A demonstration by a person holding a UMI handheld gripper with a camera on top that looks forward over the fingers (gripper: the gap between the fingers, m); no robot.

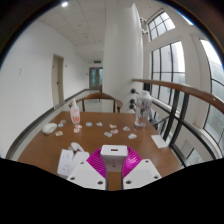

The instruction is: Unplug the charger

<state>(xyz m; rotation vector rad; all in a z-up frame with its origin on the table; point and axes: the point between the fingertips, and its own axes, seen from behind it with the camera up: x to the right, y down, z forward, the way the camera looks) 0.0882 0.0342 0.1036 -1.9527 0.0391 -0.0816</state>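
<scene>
A small white charger block (113, 151) sits between my gripper's (113, 160) magenta pads (97, 162). Both pads press on its sides, so the gripper is shut on it. It is held low over the brown wooden table (45, 150). A slot shows on the charger's top face. No socket or cable is visible at the charger. A cluster of white things (71, 158) lies on the table just left of the fingers; I cannot tell what they are.
Several small white objects (108, 132) lie scattered on the table beyond the fingers. A pink-capped bottle (74, 113) stands far left, another bottle (140, 116) far right. A chair (100, 99) stands behind the table, beside a white pillar (122, 50). Windows and a railing (185, 92) run along the right.
</scene>
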